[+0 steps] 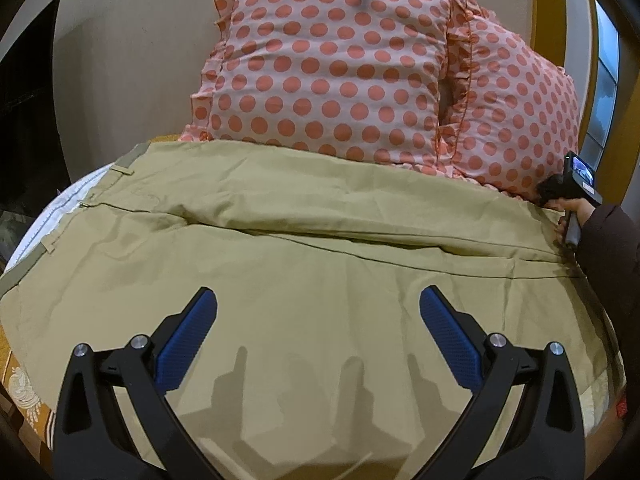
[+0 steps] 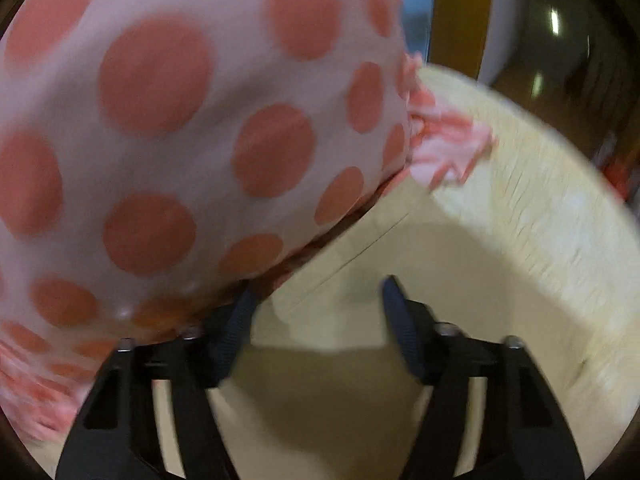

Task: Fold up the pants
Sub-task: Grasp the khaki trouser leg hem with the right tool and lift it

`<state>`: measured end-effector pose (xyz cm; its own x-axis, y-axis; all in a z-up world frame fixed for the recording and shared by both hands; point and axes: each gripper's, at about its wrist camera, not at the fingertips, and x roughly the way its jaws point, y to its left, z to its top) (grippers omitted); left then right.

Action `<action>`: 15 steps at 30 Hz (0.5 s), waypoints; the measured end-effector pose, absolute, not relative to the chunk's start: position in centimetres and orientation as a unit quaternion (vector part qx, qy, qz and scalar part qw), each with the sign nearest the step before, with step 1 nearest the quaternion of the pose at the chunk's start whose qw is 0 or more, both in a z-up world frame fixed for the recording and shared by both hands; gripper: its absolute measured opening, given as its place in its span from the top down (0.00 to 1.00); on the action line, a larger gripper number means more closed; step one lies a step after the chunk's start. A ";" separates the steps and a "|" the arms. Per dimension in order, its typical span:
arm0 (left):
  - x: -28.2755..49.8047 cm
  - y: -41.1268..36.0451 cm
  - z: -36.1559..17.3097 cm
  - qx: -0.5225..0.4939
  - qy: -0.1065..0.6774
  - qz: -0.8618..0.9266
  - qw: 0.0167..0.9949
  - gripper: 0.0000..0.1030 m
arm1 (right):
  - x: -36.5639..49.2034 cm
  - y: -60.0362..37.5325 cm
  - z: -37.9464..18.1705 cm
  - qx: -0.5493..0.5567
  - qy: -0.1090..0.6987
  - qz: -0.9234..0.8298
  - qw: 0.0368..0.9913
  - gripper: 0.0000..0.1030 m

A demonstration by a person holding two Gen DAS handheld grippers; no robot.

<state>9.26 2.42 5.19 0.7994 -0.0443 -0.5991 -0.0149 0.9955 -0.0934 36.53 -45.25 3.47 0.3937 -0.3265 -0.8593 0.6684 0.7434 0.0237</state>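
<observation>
The khaki pants [image 1: 304, 240] lie spread flat across the bed [image 1: 28, 400], waistband to the left and leg ends to the right, with one leg laid over the other along a lengthwise seam. That looks like the half-fold already made, ready for a crosswise fold. Two polka-dot pillows [image 1: 332, 68] stand just behind the pants, crowding the far edge.

The left gripper [image 1: 318, 320] hovers above the near leg panel, jaws spread wide and holding nothing; its shadows fall on the cloth below.

The right gripper [image 2: 316, 300] sits at the leg-end hem [image 2: 360, 248], hard against a pillow [image 2: 160, 120], probably to pick that end up. Its jaws are open, with khaki cloth lying between and beneath them, not pinched. That view is motion-blurred, so contact is uncertain.
</observation>
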 end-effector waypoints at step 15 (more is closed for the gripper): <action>6.9 5.9 8.1 -0.073 0.244 -0.035 0.966 0.02 | 11.5 -49.0 4.9 0.480 0.232 -0.007 0.846 0.96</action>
<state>6.85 5.91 8.14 0.8785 -0.1027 -0.4666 0.0317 0.9870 -0.1576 11.50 -49.04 4.92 0.8923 0.2101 -0.3996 0.2352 0.5392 0.8087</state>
